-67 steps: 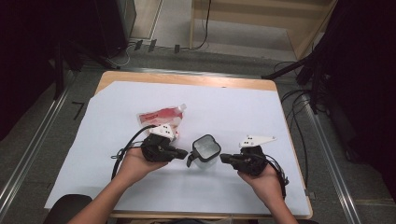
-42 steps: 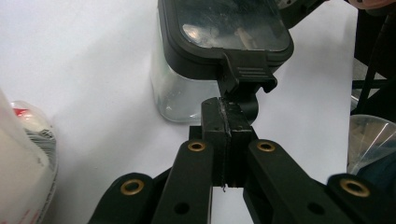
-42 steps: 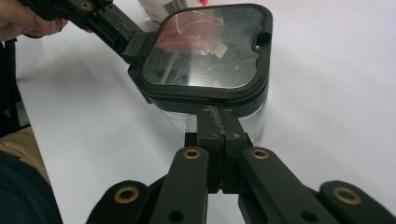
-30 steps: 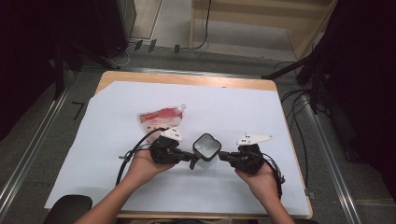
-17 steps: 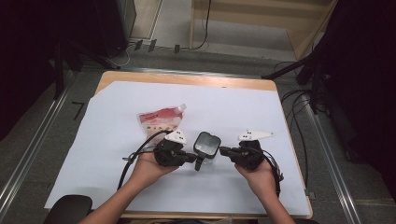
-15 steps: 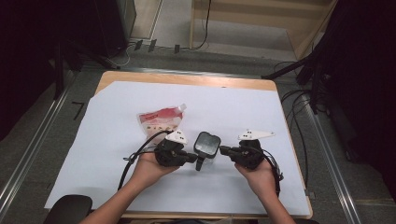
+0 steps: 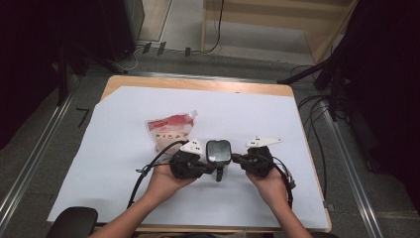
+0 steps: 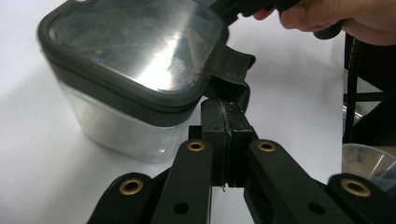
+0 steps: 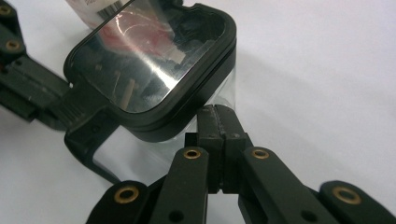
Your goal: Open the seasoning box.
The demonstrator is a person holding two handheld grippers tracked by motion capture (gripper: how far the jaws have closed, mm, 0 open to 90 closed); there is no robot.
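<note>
Both tools sit low over the tabletop [image 7: 257,106], closing in on the clear container [image 7: 218,151] from either side. The left tool [image 8: 225,135] has its jaws pressed flat together, gripping nothing, the tips right under the dark latch tab [image 8: 229,70] at the lid's [image 8: 135,44] edge. The right tool [image 9: 217,128] is likewise fully closed and empty, its tips against the clear wall just beneath the lid rim. So the container stands straight ahead of each tool, wedged between the two. Beyond the left tool, a red pouch [image 7: 171,130] lies near, apart from the container. Wide white tabletop runs open past the container toward the far edge and out to both sides.
</note>
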